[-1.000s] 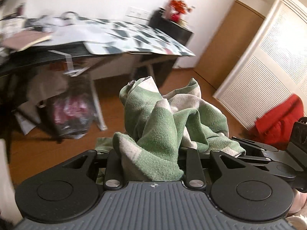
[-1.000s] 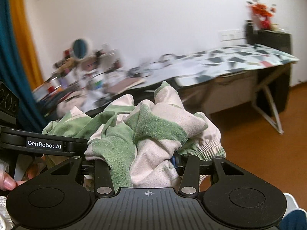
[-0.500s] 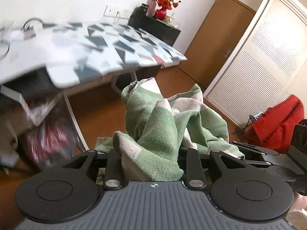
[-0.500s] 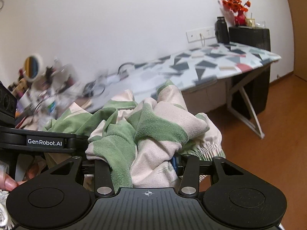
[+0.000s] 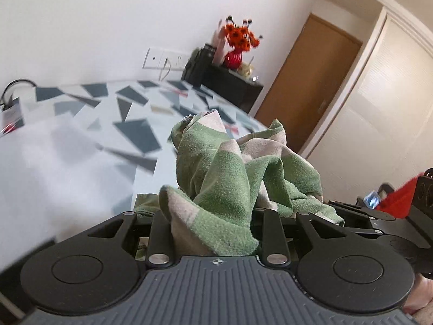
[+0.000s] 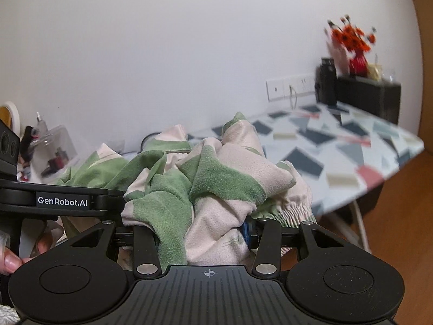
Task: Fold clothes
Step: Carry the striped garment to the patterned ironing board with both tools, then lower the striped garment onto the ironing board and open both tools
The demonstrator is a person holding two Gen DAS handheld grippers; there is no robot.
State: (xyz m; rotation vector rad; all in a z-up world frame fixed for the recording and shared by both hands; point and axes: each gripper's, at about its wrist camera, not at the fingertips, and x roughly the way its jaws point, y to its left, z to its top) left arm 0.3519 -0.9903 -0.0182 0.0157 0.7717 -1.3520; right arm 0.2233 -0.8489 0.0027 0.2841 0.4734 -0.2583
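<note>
A crumpled green and cream striped garment [image 5: 232, 173] is bunched up in the air between both grippers. My left gripper [image 5: 213, 216] is shut on one part of it. My right gripper [image 6: 205, 224] is shut on another part of the same garment [image 6: 216, 178], with an elastic cuff showing at the right. The fingertips of both grippers are hidden by cloth. The right gripper's body shows at the right edge of the left wrist view [image 5: 379, 216], and the left gripper's body at the left of the right wrist view [image 6: 62, 201].
An ironing board [image 5: 81, 135] with a grey geometric-patterned cover lies just ahead, also in the right wrist view [image 6: 338, 146]. A black cabinet [image 5: 230, 86] with a red vase of orange flowers [image 5: 238, 43] stands behind it. A brown door [image 5: 305, 86], white louvred closet and red cloth [image 5: 400, 197] are at right.
Both grippers have risen and swung with the garment toward the ironing board. The board's top now fills the view ahead; the cluttered desk and the floor have slid out of view.
</note>
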